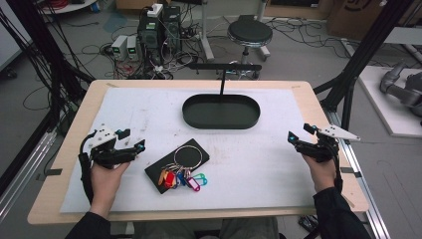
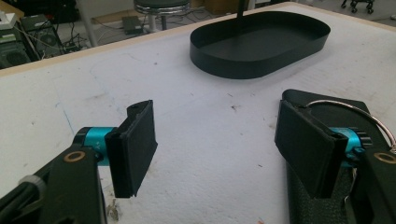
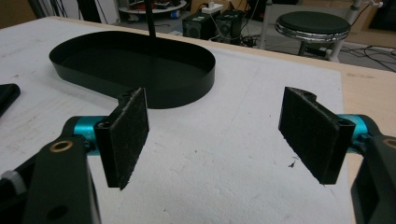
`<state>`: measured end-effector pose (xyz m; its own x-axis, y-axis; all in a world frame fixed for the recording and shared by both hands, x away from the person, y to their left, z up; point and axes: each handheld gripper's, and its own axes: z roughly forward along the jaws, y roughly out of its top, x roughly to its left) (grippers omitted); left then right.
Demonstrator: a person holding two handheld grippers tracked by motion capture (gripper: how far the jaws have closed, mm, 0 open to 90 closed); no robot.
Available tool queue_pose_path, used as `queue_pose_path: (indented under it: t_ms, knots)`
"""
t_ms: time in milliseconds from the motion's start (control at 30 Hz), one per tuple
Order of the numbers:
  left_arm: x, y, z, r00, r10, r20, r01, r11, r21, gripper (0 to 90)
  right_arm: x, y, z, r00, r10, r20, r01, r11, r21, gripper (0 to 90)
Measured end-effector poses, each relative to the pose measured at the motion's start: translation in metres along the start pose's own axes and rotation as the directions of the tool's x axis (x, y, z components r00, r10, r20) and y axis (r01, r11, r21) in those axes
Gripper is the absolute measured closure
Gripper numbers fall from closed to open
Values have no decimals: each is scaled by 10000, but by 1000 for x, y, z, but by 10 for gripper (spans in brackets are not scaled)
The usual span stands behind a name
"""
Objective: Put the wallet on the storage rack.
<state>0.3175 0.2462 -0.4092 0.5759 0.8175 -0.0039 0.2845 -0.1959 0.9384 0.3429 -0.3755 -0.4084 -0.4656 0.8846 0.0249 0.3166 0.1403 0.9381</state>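
Observation:
A black oval tray (image 1: 221,123) with an upright T-shaped post stands at the middle back of the white mat. In front of it lies a flat black case (image 1: 164,169) with a large metal key ring (image 1: 188,155) and several coloured key tags (image 1: 193,184) on it. My left gripper (image 1: 133,139) rests open just left of the case, nothing between its pads. In the left gripper view (image 2: 217,135) the case (image 2: 327,109) and ring (image 2: 369,116) lie behind the right-hand jaw, the tray (image 2: 252,70) beyond. My right gripper (image 1: 299,132) is open at the mat's right, aimed past the tray (image 3: 187,88), jaws (image 3: 219,130) empty.
The wooden table's edge (image 1: 199,215) runs close to the person. Behind the table are a round stool (image 1: 250,34), computer boxes (image 1: 159,30) and loose cables on the floor. A black frame post (image 1: 368,45) rises at the back right.

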Motion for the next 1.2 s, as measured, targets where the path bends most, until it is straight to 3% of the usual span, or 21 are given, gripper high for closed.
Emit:
queue_pose_path:
  t_ms: [267, 567, 867, 933, 1133, 1200]
  knots:
    - [1, -2, 2, 9998, -138, 133, 135, 9998, 171, 291, -1, -1, 3, 10000, -1, 14, 1, 10000, 70, 246]
    - [0, -10, 0, 9971, -694, 310, 674, 9958, 624, 300, -2, 0, 3, 10000, -12, 84, 12, 10000, 1, 251]
    - [-10, -20, -1, 9887, -1195, 905, 1045, 9822, 1560, 321, 4, 4, 7, 9998, -192, 86, 192, 9998, -28, 251]
    - [-17, -24, -2, 9855, -1382, 981, 1183, 9755, 1854, 321, 5, 5, 9, 9995, -307, 70, 307, 9995, -6, 252]
    - [-24, -31, -5, 9807, -1667, 1024, 1410, 9652, 2204, 331, 6, 5, 10, 9993, -362, 49, 361, 9993, 24, 252]
    - [-26, -36, -5, 9748, -1929, 1116, 1611, 9560, 2453, 351, 6, 5, 10, 9993, -367, 59, 367, 9993, 19, 252]
